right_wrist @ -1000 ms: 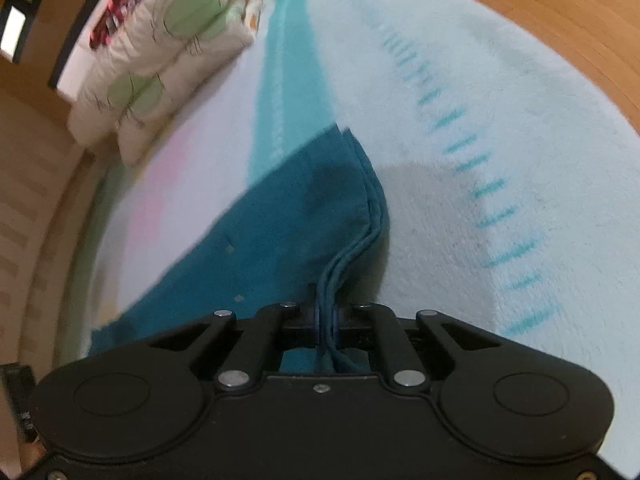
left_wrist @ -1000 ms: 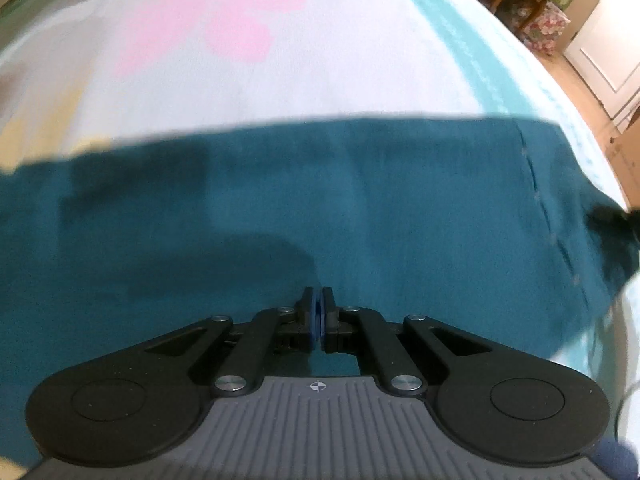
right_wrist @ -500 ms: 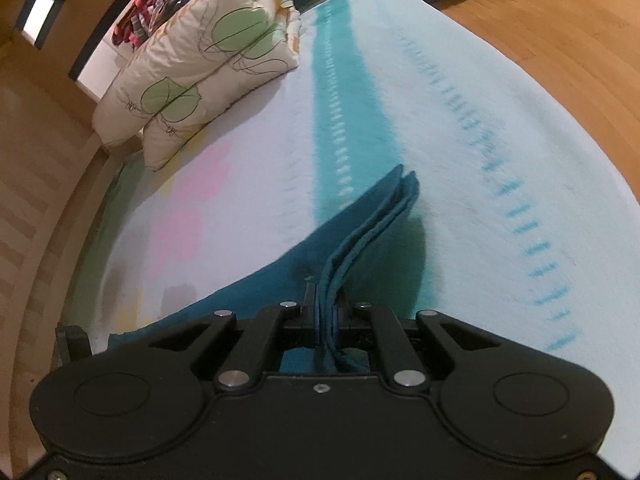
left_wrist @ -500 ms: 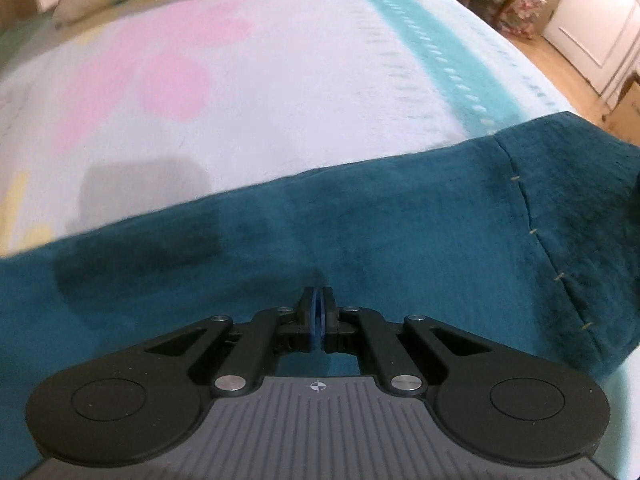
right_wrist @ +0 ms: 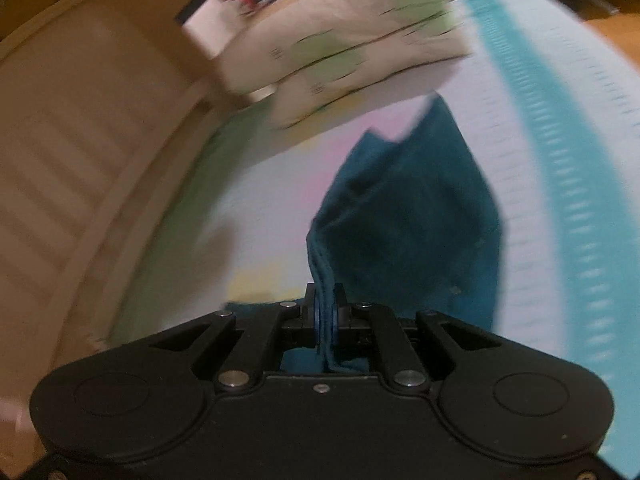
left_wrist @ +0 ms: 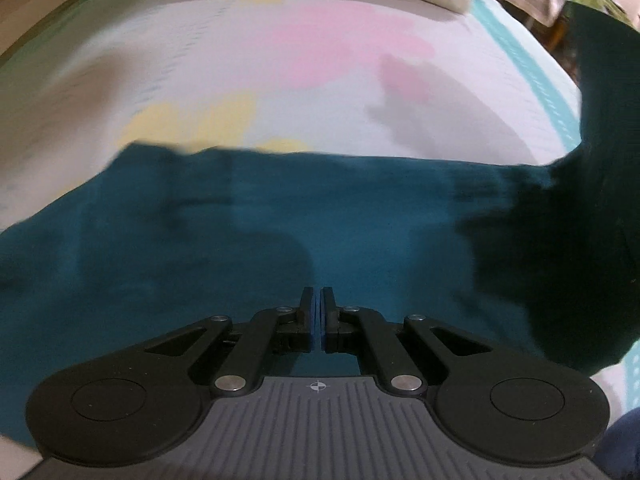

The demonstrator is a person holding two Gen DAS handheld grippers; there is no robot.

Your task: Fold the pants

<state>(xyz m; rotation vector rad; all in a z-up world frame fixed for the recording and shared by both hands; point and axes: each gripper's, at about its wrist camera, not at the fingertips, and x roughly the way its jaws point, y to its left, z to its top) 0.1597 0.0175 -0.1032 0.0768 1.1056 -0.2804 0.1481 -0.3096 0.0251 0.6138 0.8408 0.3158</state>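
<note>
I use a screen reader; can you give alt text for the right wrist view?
The right gripper is shut on a bunched edge of the teal pants, lifting them above the bed. Blurred pillows lie beyond.

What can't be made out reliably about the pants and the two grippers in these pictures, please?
- Left wrist view: whether the shut left gripper pinches any pants; fingers and blur hide it.
- Left wrist view: the lifted dark fabric is cut off by the right edge.
- Right wrist view: pillows blurred; the right gripper body hides fabric below.

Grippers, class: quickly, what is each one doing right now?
Left gripper: shut, nothing visibly between its pads.
Right gripper: shut on the teal pants.
</note>
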